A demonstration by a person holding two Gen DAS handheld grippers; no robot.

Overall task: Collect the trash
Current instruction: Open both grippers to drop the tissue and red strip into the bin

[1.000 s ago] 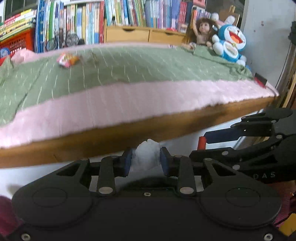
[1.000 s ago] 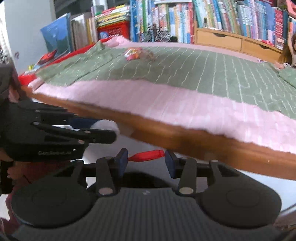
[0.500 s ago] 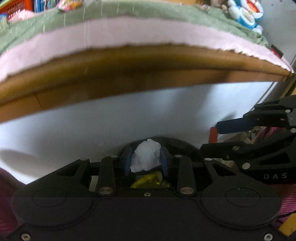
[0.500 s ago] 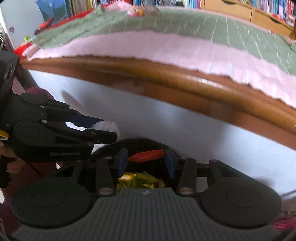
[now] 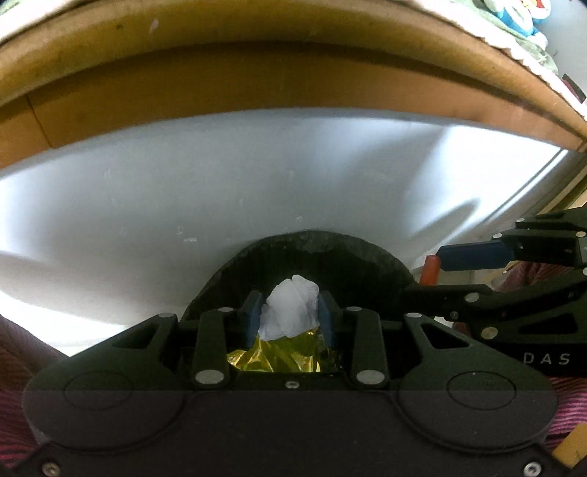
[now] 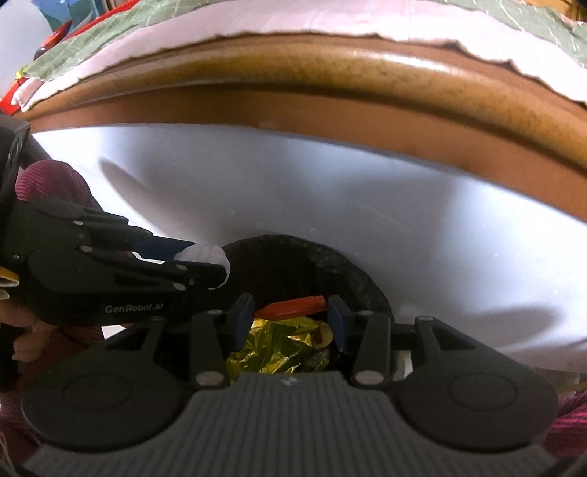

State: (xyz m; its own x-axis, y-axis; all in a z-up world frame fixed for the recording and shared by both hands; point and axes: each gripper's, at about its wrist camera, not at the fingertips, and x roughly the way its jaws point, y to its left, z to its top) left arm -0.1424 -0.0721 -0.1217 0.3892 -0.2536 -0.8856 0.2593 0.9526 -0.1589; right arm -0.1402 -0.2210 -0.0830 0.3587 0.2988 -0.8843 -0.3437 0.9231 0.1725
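The left gripper is seen closed on a crumpled white tissue wad, which is pinched between its two blue-padded fingers and bulges above them; the same wad is seen at that gripper's tip in the right wrist view. The right gripper is held narrowly apart around a small red-orange plastic piece, which spans the gap and appears to touch both pads, its end showing beside the blue pad in the left wrist view. Both grippers are held side by side, close together, over the mouth of a round black bin lined with a dark bag, in which crumpled gold foil wrapping is lying. The bin's far rim stands against a plain white panel, so little room is left beyond it. Above the panel a rounded brown wooden bed edge overhangs, topped by a pink sheet and a green checked cover. A dark red striped sleeve is seen behind the left gripper. "GenRobot.AI" is printed on the left gripper's side; "DAS" is read on the right gripper's side.
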